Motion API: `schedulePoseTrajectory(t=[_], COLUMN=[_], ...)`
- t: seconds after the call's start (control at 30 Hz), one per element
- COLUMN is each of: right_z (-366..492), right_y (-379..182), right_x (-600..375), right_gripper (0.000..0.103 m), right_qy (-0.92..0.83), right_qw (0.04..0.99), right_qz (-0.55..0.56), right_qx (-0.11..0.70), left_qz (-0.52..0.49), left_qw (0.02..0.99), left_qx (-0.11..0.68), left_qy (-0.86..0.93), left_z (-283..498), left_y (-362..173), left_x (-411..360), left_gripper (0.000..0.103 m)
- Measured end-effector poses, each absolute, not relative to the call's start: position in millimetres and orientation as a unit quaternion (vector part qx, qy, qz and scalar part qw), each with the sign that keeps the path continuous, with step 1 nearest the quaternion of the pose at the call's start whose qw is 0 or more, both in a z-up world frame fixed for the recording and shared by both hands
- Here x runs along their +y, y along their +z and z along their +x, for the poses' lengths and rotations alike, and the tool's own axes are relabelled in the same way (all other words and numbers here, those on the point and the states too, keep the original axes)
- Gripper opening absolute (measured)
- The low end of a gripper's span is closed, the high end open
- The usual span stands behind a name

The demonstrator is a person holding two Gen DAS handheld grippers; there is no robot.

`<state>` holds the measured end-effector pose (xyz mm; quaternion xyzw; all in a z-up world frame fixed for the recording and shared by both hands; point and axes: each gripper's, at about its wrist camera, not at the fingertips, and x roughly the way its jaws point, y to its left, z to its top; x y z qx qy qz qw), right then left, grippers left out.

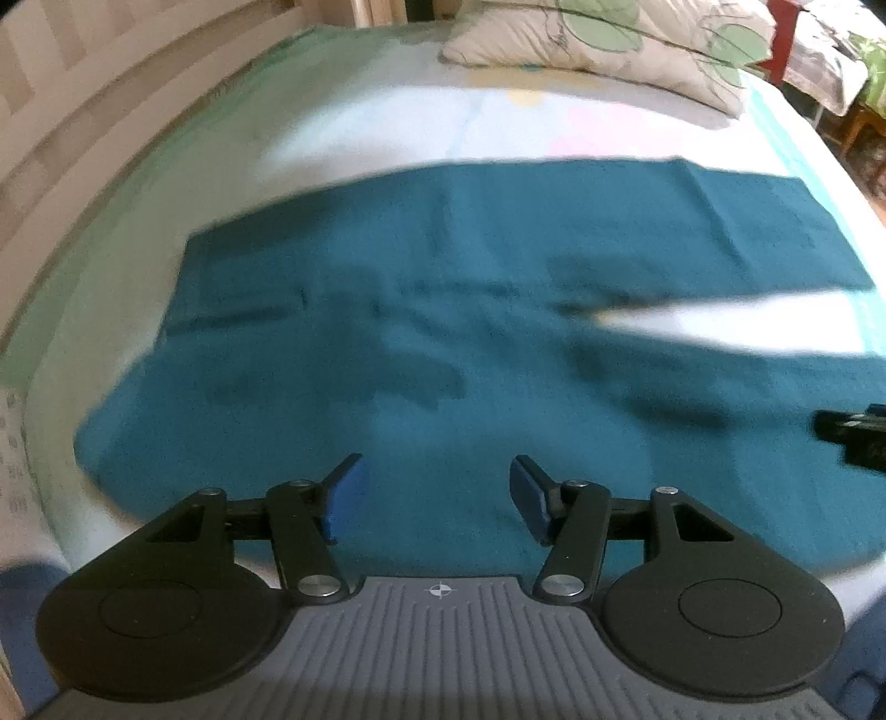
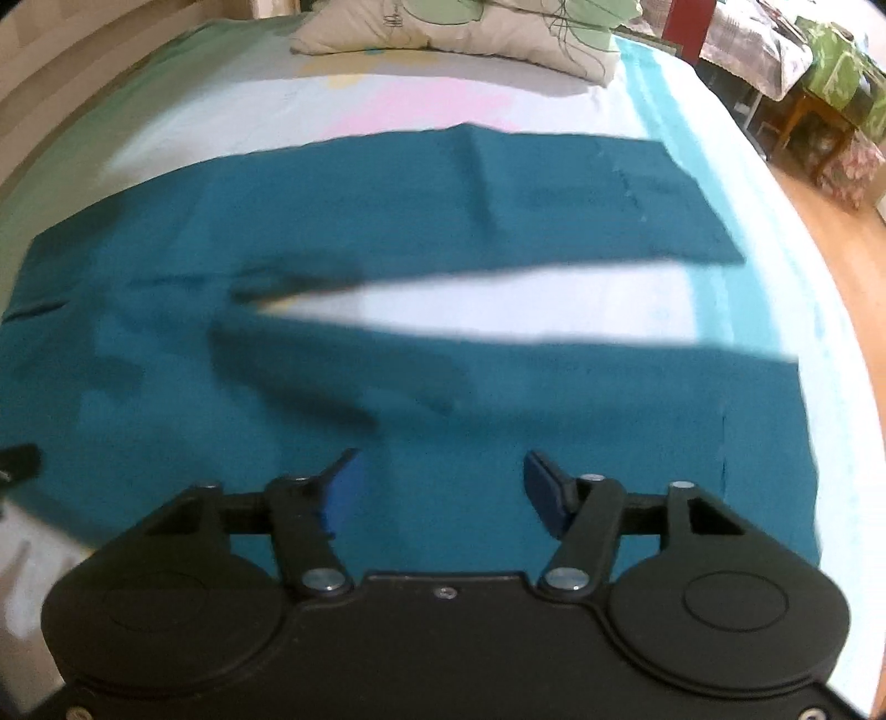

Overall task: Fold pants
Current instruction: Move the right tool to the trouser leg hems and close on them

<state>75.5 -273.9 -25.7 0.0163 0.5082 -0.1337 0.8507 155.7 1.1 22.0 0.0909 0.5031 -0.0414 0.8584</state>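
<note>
Teal pants (image 1: pixel 421 288) lie spread flat on the bed, waist to the left, two legs running right with a wedge of sheet between them. They also show in the right wrist view (image 2: pixel 443 210). My left gripper (image 1: pixel 437 487) is open and empty, hovering over the near edge of the pants by the waist end. My right gripper (image 2: pixel 440 482) is open and empty over the near leg. The right gripper's tip shows at the right edge of the left wrist view (image 1: pixel 853 432). The left gripper's tip shows at the left edge of the right wrist view (image 2: pixel 19 459). Both views are motion-blurred.
A pale pastel bed sheet (image 1: pixel 387 127) covers the bed. A leaf-print pillow (image 1: pixel 609 39) lies at the far end; it also shows in the right wrist view (image 2: pixel 459 27). A wall panel (image 1: pixel 66 111) runs along the left. Wooden floor (image 2: pixel 830 232) and furniture (image 2: pixel 830 99) lie to the right.
</note>
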Motion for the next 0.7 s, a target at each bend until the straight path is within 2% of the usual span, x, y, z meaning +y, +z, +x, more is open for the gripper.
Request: schedulePoseTrajectory(t=[0.1, 0.37, 0.53, 0.7], right_z=[117, 248, 322, 369], right_y=[-24, -26, -47, -63], right_x=[-300, -381, -418, -447], right_gripper=[0.053, 0.055, 0.056, 0.056], right_qy=[-0.142, -0.193, -0.238, -0.278], right_qw=[0.847, 0.849, 0.844, 0.834], right_qz=[0.024, 0.074, 0.088, 0.15], right_qx=[0.511, 0.486, 0.474, 0.453], left_qz=[0.1, 0.129, 0.098, 0.077], left_qw=[0.858, 0.86, 0.855, 0.852], left_qx=[0.502, 0.492, 0.508, 0.516], left_qy=[-0.046, -0.045, -0.047, -0.043], left_z=[200, 300, 350, 376], left_y=[21, 3, -15, -23], left_x=[-4, -23, -21, -5], left_gripper=[0.048, 0.047, 0.047, 0.047])
